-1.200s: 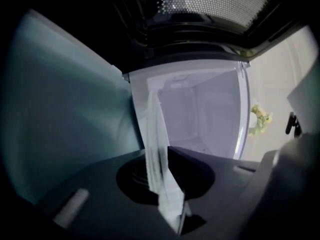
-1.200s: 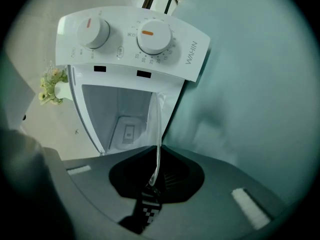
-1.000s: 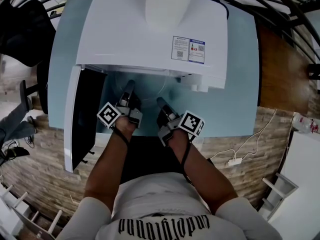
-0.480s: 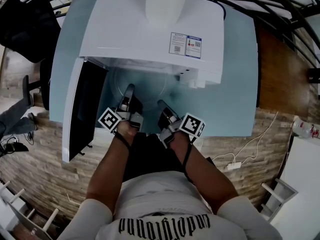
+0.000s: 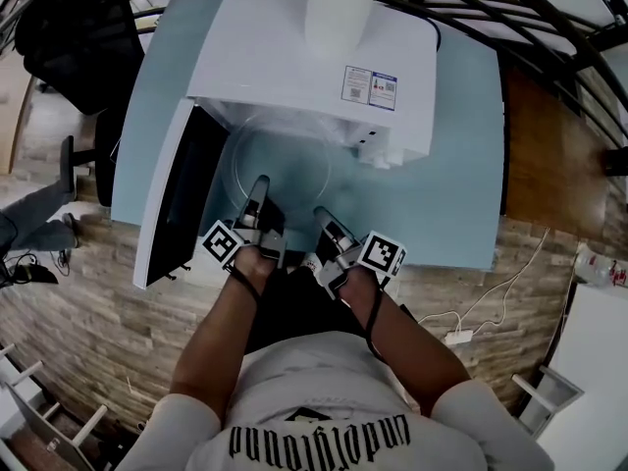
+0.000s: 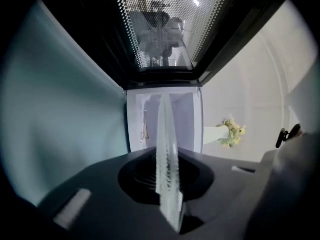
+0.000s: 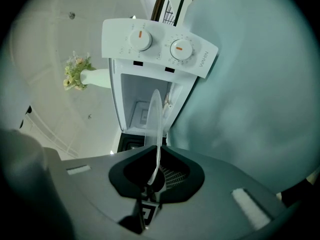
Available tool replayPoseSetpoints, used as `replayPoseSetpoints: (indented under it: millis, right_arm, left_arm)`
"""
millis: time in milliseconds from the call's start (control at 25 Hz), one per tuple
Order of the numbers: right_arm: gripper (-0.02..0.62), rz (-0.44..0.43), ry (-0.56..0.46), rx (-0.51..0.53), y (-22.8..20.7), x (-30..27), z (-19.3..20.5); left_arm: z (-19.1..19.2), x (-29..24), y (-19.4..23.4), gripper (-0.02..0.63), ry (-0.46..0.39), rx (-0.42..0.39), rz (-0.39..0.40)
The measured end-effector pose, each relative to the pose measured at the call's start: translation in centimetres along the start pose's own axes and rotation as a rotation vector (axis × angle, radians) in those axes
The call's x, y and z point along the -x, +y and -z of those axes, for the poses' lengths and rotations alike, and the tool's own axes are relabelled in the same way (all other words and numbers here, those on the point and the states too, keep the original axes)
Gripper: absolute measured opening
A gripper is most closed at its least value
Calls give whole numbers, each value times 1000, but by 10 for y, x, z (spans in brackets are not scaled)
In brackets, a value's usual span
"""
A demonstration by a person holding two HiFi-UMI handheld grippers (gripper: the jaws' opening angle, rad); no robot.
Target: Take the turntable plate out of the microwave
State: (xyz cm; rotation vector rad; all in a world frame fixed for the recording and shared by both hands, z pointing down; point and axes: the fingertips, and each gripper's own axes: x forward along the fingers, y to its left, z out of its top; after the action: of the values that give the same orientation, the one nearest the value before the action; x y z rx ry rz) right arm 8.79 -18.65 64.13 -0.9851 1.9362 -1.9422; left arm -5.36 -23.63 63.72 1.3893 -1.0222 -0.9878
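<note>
Two-handed, head view: pinching turntable plate (image 5: 280, 160) at its near rim with left gripper (image 5: 257, 189) and right gripper (image 5: 322, 216), partly out of microwave (image 5: 324, 77), for balance. Left gripper view: just tightened onto glass edge. Right gripper view: clamped on rim likewise.

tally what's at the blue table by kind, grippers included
microwave: 1
glass turntable plate: 1
vase of flowers: 1
grippers: 2, the left gripper, whose jaws have just been closing with the plate's rim between them, and the right gripper, also shut on the rim
total: 5
</note>
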Motion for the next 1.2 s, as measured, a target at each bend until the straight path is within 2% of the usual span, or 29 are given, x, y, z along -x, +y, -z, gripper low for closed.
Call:
replayPoseSetpoints:
  millis: [80,240,400,560,680,800,960,1200]
  right_arm:
    - [25,-21,-1,1,9,4,6]
    - [25,16,1,19,17,15,19]
    - [25,-110,-12,20,43,17,32]
    - [26,-61,-38,25,47,33,49]
    - [26,-73,-81,50,58,43,61]
    - [26,-47,-116,54,62,56,74]
    - [26,-110,-169,106,84,69,90]
    - [27,-82,-221,90,97,96,122]
  left_arm:
    - [-1,8,-9,74,-5,-1,11]
    - [-4,24,-22,74,-13,12,15]
    - [-4,37,-33,74,12,3,31]
    - [-2,52,-46,74,47,13,42]
    - [-1,62,-58,74,77,17,52]
    - [1,75,-69,74,102,18,60]
    - [3,93,-84,74,132,19,72]
    - [7,123,-115,74,173,7,95]
